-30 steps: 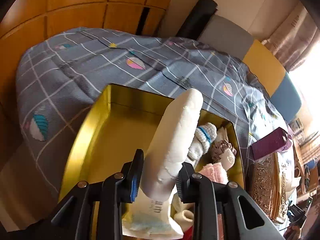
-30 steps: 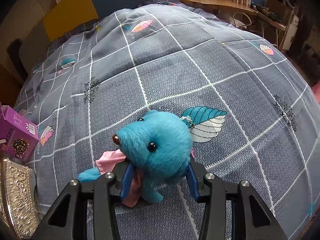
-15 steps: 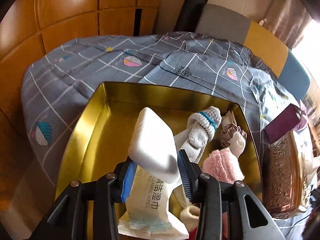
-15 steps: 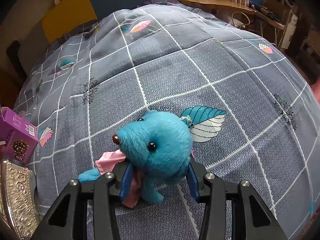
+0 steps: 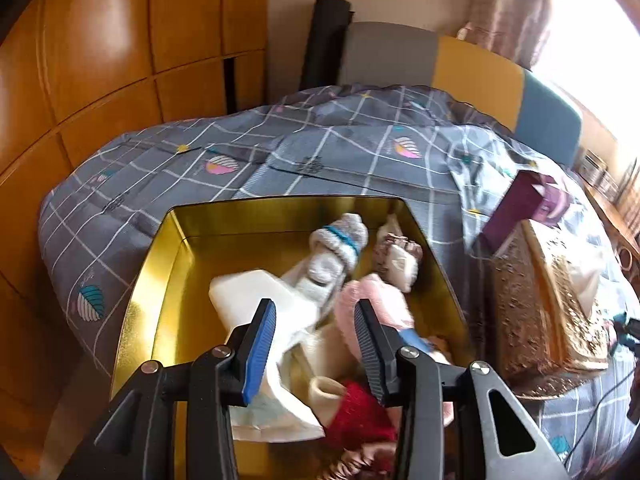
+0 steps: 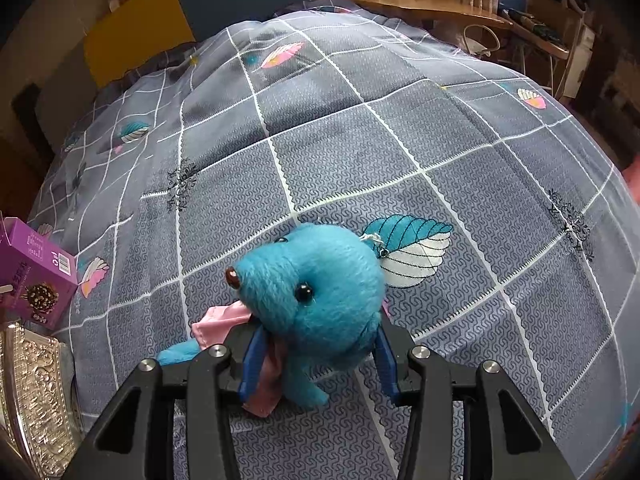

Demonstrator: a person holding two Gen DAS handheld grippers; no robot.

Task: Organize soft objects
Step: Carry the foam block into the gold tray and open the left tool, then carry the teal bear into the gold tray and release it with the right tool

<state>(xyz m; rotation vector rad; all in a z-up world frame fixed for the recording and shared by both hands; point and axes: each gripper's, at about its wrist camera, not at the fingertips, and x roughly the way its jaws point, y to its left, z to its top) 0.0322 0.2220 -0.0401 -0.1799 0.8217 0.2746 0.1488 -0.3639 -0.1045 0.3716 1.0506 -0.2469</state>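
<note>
A gold tin box lies on the bed and holds a white wipes pack, a grey sock with a blue band, a pink fluffy sock, a brown-and-white item and a red knit piece. My left gripper is open and empty above the box, with the white pack lying loose below it. My right gripper is shut on a blue plush toy with a pink scarf, on the grey checked quilt.
An ornate gold lid lies right of the box and also shows in the right wrist view. A purple carton stands on the quilt, also in the left wrist view. Wooden panels rise on the left. A desk stands behind the bed.
My left gripper let go of the white pack, which dropped into the gold box, and the jaws opened wider. The right gripper and the blue plush barely moved.
</note>
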